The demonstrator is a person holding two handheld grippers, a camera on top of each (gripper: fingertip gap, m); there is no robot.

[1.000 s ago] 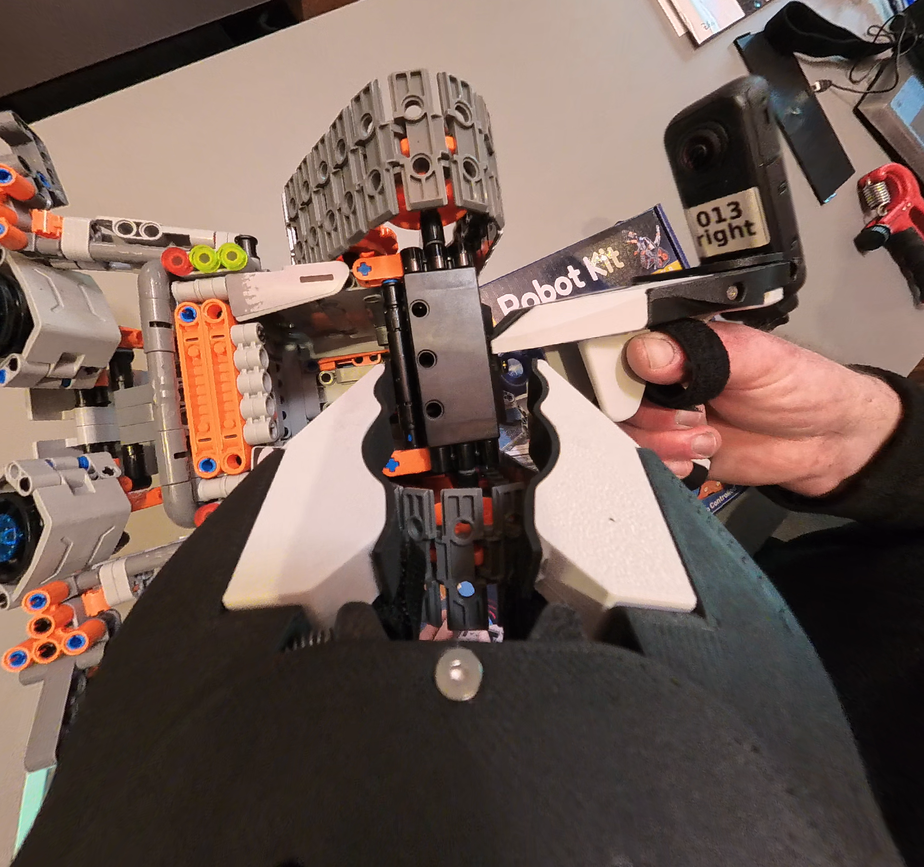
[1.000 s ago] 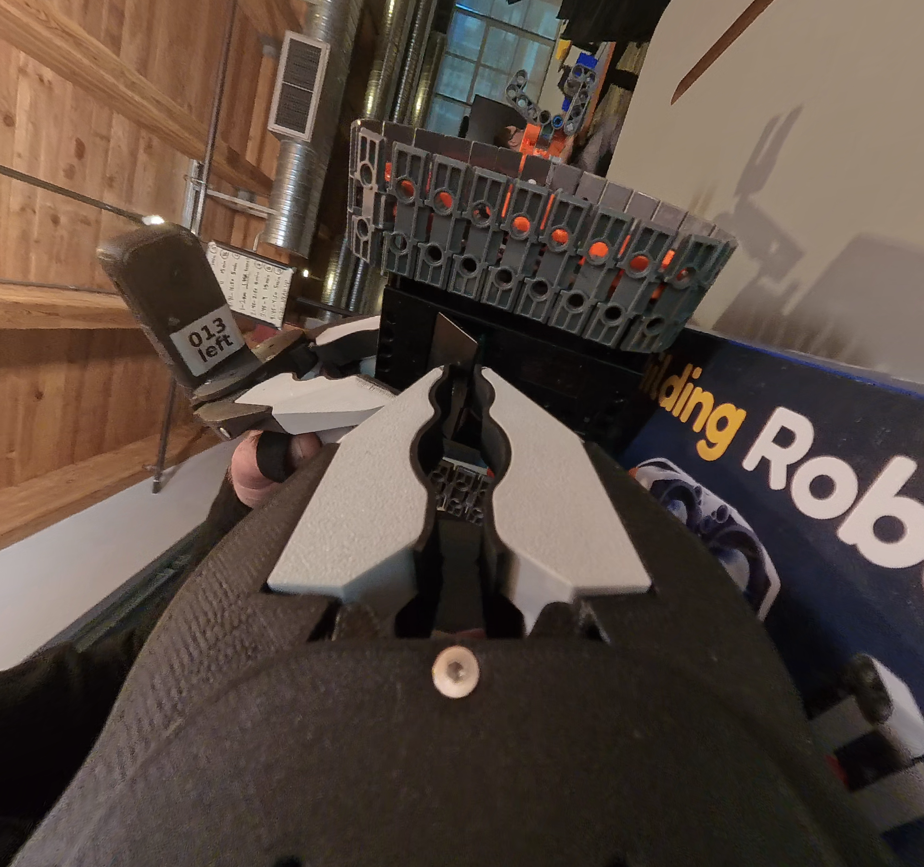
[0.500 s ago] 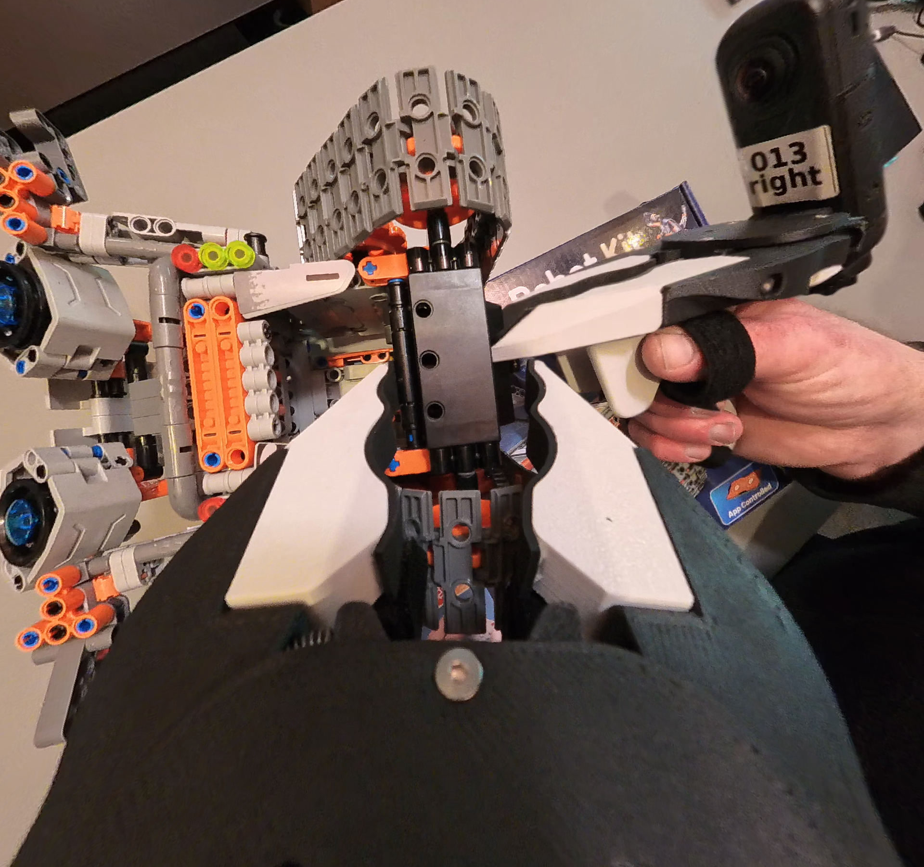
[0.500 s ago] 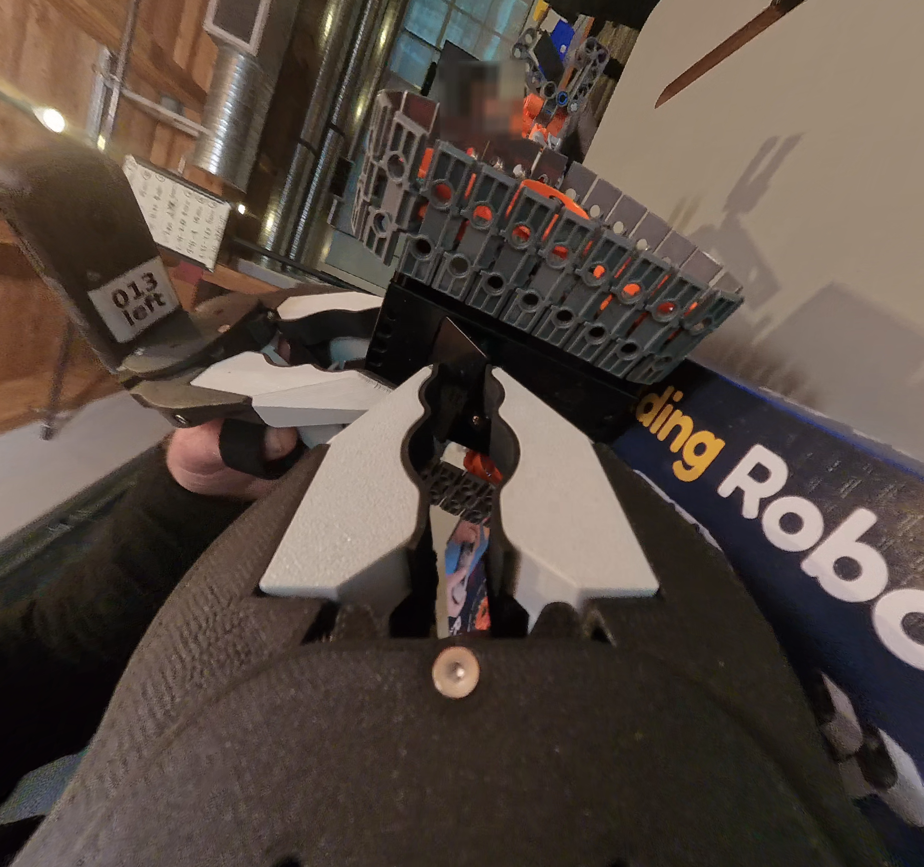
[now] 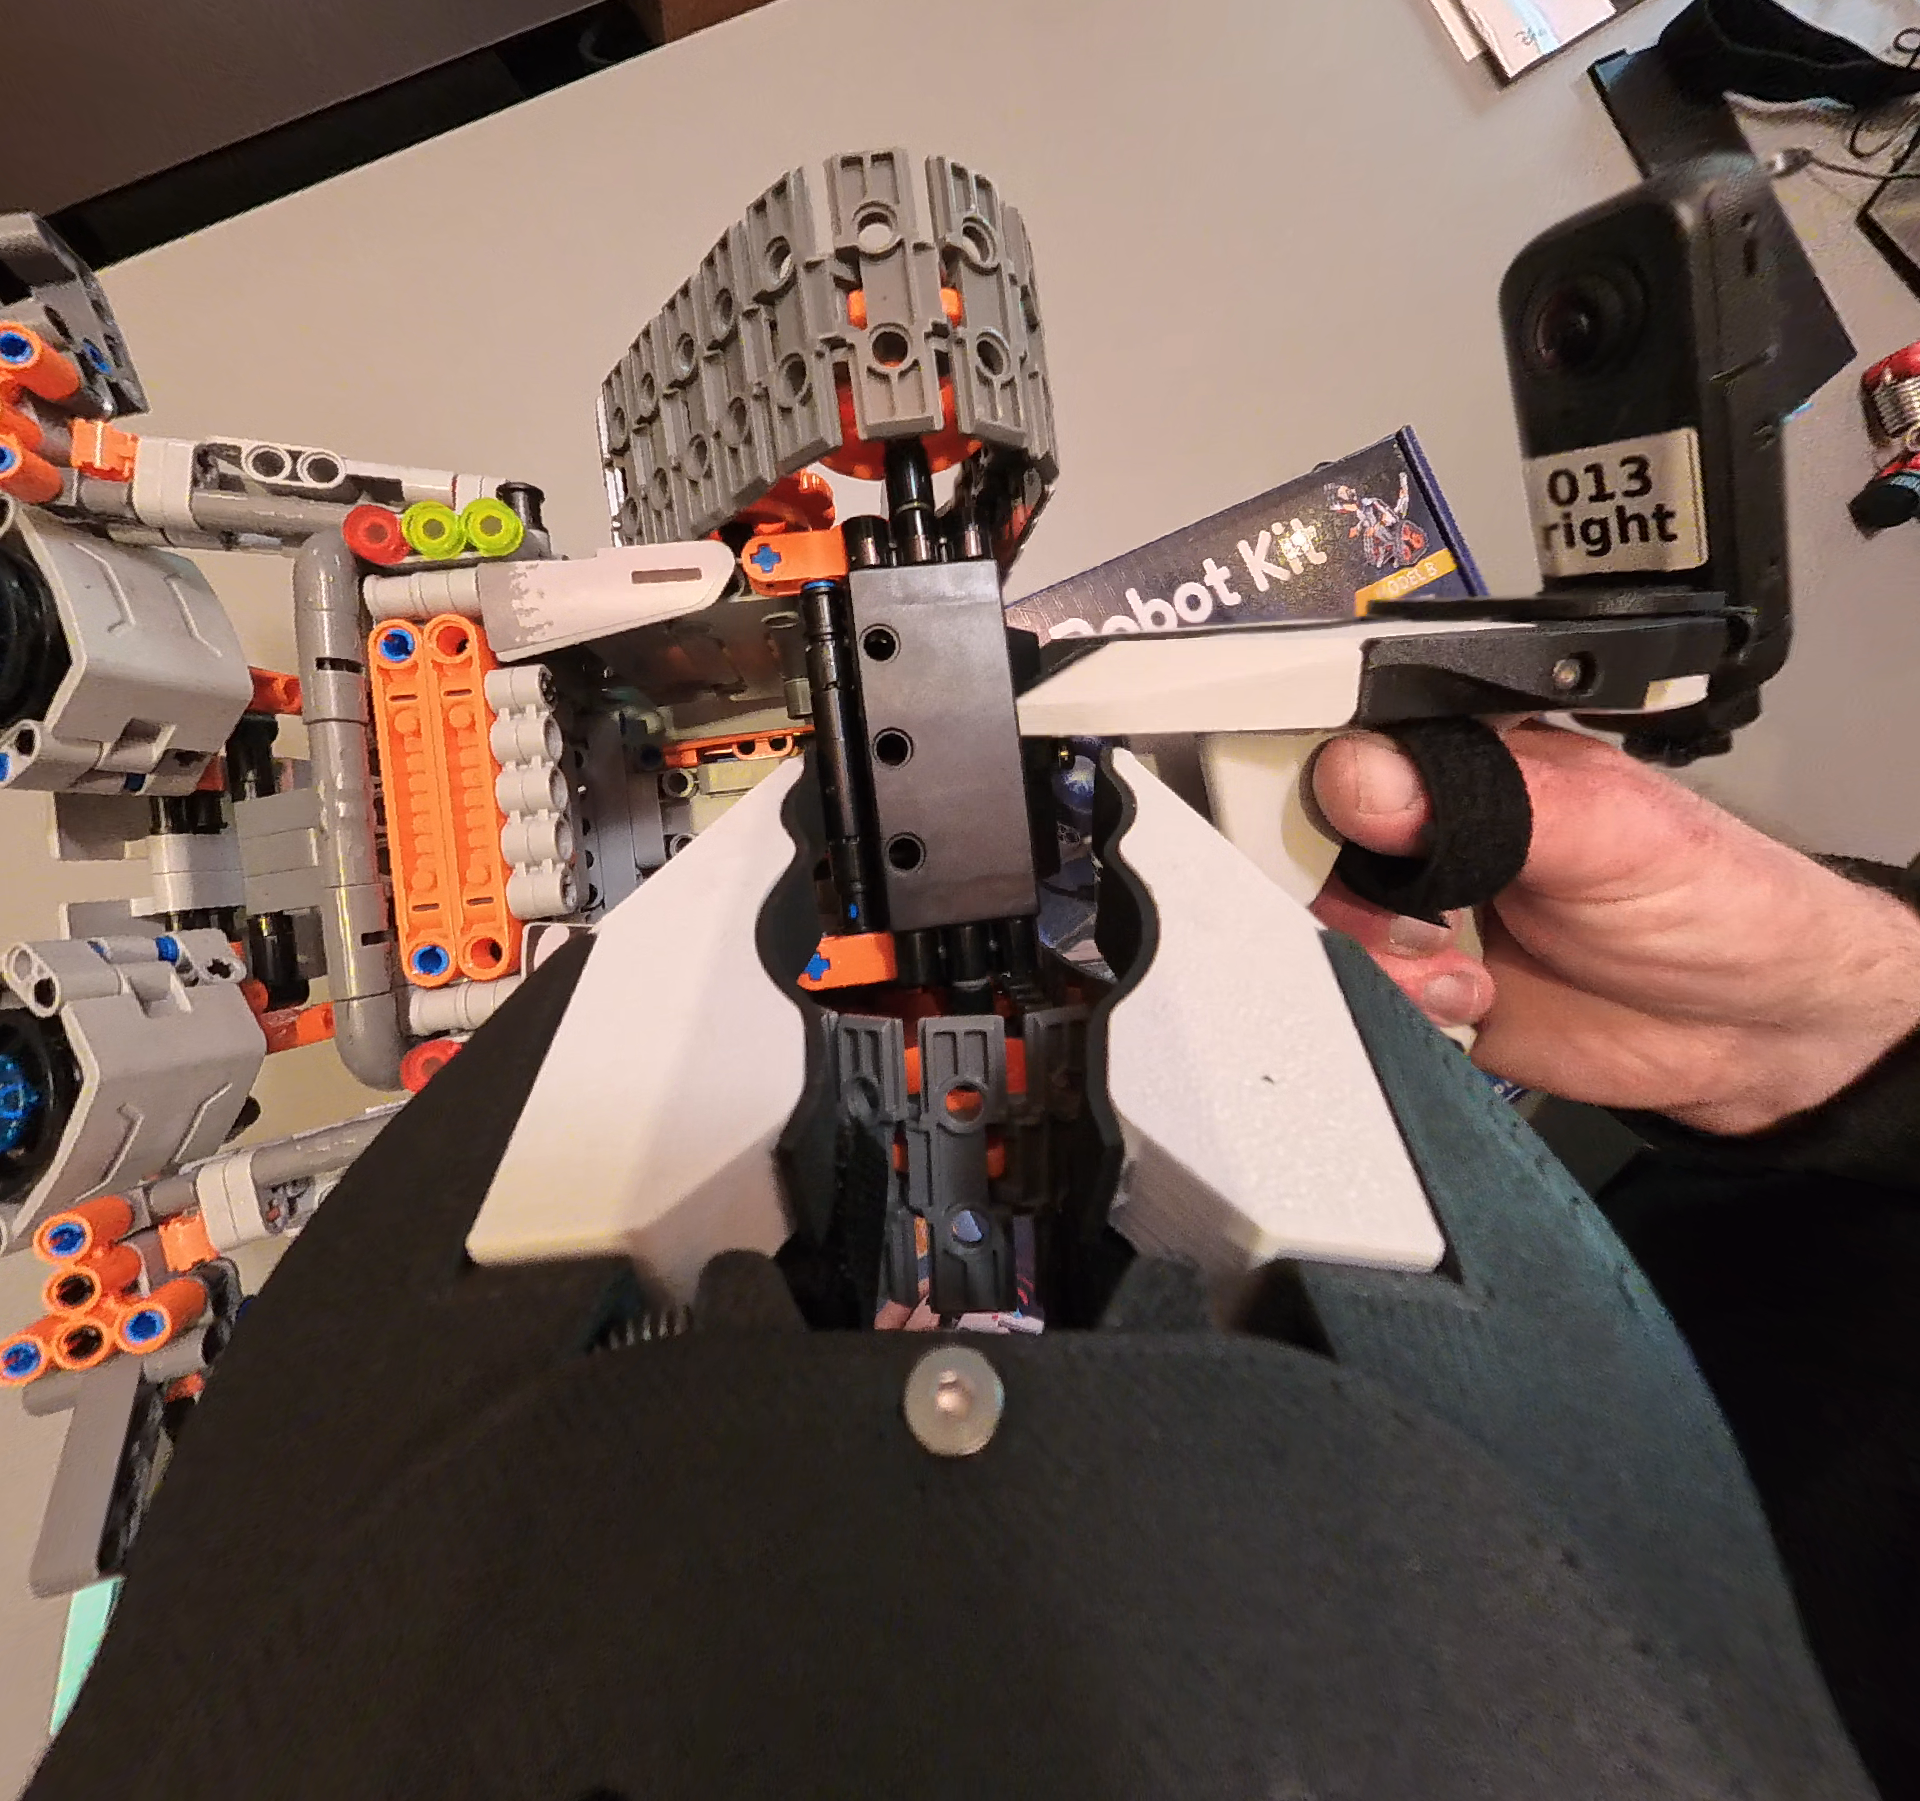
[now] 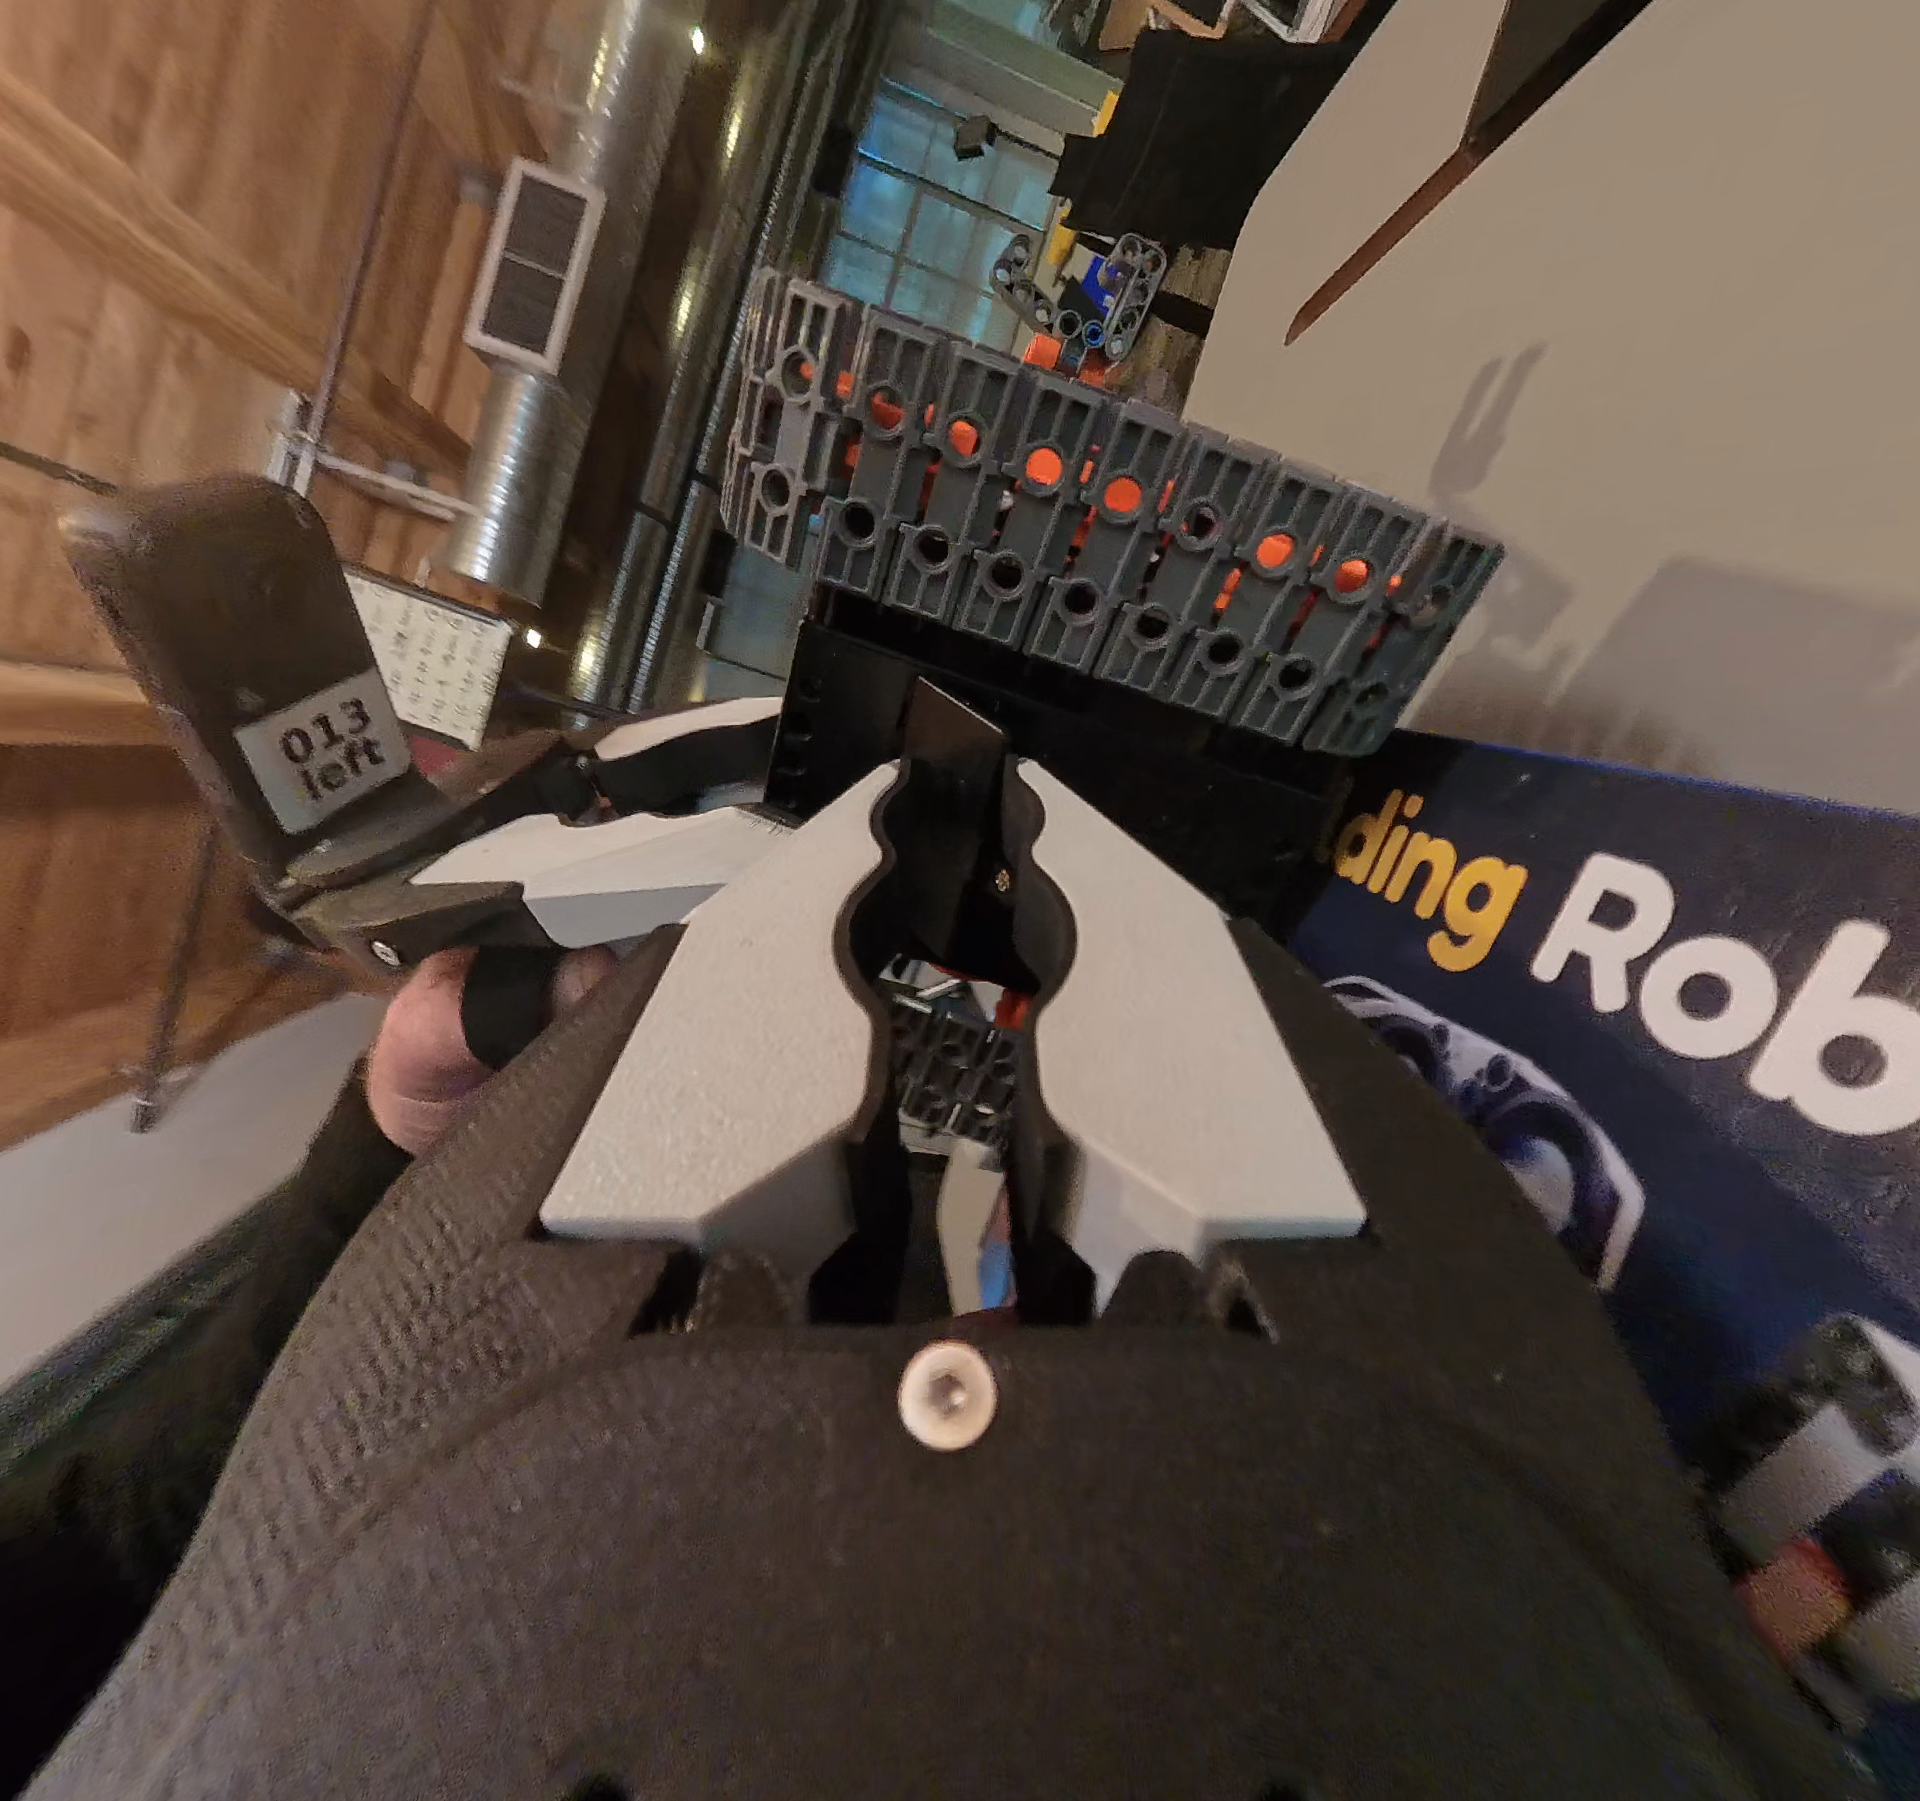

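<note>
While the left gripper clenches the black block of a brick-built toy robot lying on the pale table, the right gripper grasps that block's thin edge from three o'clock; grey track links curve at twelve, a dark blue box just beside.
</note>
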